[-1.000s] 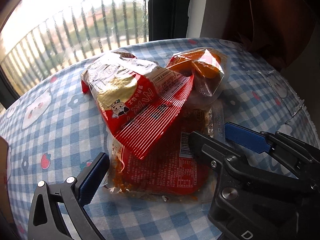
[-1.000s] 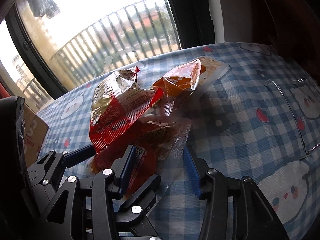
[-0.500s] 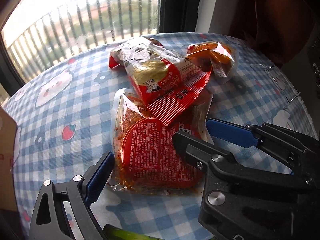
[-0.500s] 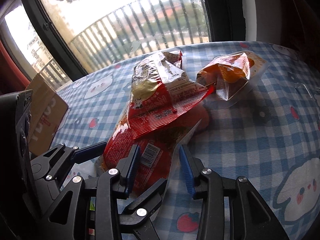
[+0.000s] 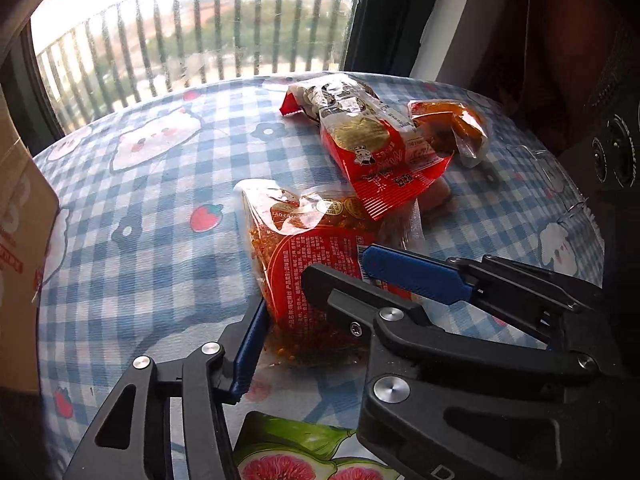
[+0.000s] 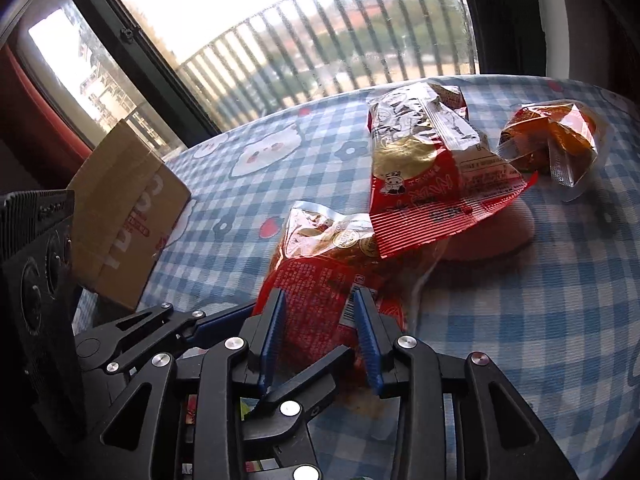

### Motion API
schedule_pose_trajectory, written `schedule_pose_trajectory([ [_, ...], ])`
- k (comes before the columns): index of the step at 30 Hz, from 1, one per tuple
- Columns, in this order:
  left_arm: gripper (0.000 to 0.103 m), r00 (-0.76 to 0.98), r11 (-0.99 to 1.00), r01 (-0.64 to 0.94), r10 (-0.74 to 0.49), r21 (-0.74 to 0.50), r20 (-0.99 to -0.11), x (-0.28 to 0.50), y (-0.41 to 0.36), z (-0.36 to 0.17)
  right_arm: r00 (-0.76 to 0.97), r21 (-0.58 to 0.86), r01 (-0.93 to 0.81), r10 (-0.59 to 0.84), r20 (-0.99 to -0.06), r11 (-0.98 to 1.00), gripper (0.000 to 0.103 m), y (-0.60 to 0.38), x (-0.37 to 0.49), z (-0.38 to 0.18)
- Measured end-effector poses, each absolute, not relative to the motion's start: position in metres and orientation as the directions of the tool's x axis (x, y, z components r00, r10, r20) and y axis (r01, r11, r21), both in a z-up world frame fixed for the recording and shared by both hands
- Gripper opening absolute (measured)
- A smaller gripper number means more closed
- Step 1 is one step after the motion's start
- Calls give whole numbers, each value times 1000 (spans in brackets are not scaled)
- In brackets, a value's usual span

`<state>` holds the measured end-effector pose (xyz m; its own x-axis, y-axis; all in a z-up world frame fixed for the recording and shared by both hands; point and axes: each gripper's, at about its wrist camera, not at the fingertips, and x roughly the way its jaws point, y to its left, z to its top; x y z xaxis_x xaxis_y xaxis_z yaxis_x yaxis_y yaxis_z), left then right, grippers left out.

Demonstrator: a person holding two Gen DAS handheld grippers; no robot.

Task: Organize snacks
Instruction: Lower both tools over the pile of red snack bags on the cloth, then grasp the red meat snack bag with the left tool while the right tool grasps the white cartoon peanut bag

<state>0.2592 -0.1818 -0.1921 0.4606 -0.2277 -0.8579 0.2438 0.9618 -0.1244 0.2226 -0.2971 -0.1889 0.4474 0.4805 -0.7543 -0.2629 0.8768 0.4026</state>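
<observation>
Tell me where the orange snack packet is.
The orange snack packet lies far right on the checked tablecloth in the right wrist view, just beyond the red-and-gold bag.

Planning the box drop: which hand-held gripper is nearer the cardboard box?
Left. The left hand-held gripper lies between the cardboard box and the right hand-held gripper. Both pairs of jaws have been closing with the front red snack bag between them.

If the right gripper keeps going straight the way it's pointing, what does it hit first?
Most likely the flat red snack pouch, whose near end already sits between the right gripper's blue fingers. Depth is hard to judge.
</observation>
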Motion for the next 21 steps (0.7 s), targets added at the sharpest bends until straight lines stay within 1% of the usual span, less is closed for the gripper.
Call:
schedule_pose_trajectory([
  [3,36,478,962,243,-230,-124,-848,255,-177,-187,443,395,-273,480,-757,877,39,-285,223,-186],
  [6,30,481,961,237,-243,-142,-843,257,-171,-186,435,393,-285,483,-760,874,39,-278,223,-182],
  [10,26,484,967,206,-236,-152,-843,261,-163,-185,422,401,-281,488,-764,872,39,-269,228,-182],
  [11,24,486,968,198,-231,-151,-843,261,-158,-184,422,396,-279,482,-768,875,41,-267,228,-181],
  [12,23,492,970,191,-225,-148,-841,260,-155,-183,421,384,-278,472,-775,880,51,-262,230,-180],
  [14,22,497,974,178,-213,-141,-841,261,-151,-182,425,371,-284,463,-778,884,63,-259,230,-178],
  [17,22,505,977,162,-201,-137,-839,264,-146,-181,443,328,-300,435,-784,896,67,-253,229,-171],
  [21,21,524,982,130,-185,-137,-831,267,-135,-175,489,277,-306,400,-775,911,67,-249,231,-160],
])
